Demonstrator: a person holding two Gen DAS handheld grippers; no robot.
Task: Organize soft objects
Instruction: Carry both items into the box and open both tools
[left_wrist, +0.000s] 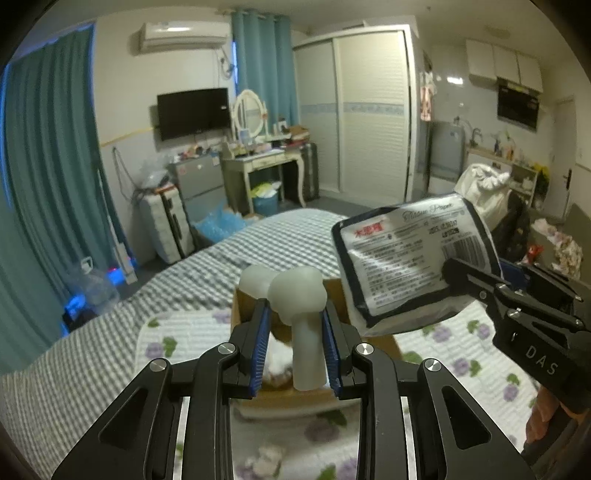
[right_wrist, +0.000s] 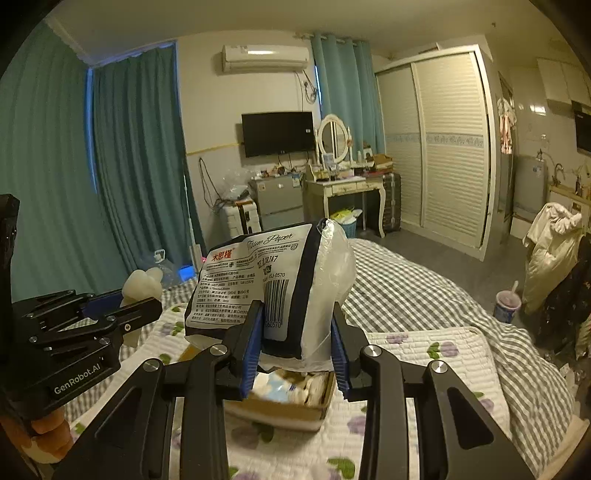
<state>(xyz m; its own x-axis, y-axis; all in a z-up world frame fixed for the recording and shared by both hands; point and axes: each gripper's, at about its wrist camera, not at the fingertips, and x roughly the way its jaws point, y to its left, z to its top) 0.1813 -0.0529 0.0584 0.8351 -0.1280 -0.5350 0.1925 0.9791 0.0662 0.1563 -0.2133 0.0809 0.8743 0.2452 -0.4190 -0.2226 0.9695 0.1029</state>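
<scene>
My left gripper (left_wrist: 294, 321) is shut on a pale rubbery bone-shaped toy (left_wrist: 297, 299) and holds it above an open cardboard box (left_wrist: 280, 397) on the bed. My right gripper (right_wrist: 297, 325) is shut on a white and dark-blue tissue paper pack (right_wrist: 266, 284), held above the same box (right_wrist: 295, 404), which has soft items inside. The tissue pack also shows in the left wrist view (left_wrist: 413, 258), up and right of the toy. The left gripper with the toy (right_wrist: 142, 284) shows at the left of the right wrist view.
The box rests on a white quilted mat with purple flowers (right_wrist: 424, 350) over a grey checked bedspread (left_wrist: 92, 350). A dressing table (left_wrist: 266, 162), suitcases (left_wrist: 171, 225) and a wardrobe (left_wrist: 365, 122) stand beyond the bed. A cup (right_wrist: 508, 304) stands on the floor to the right.
</scene>
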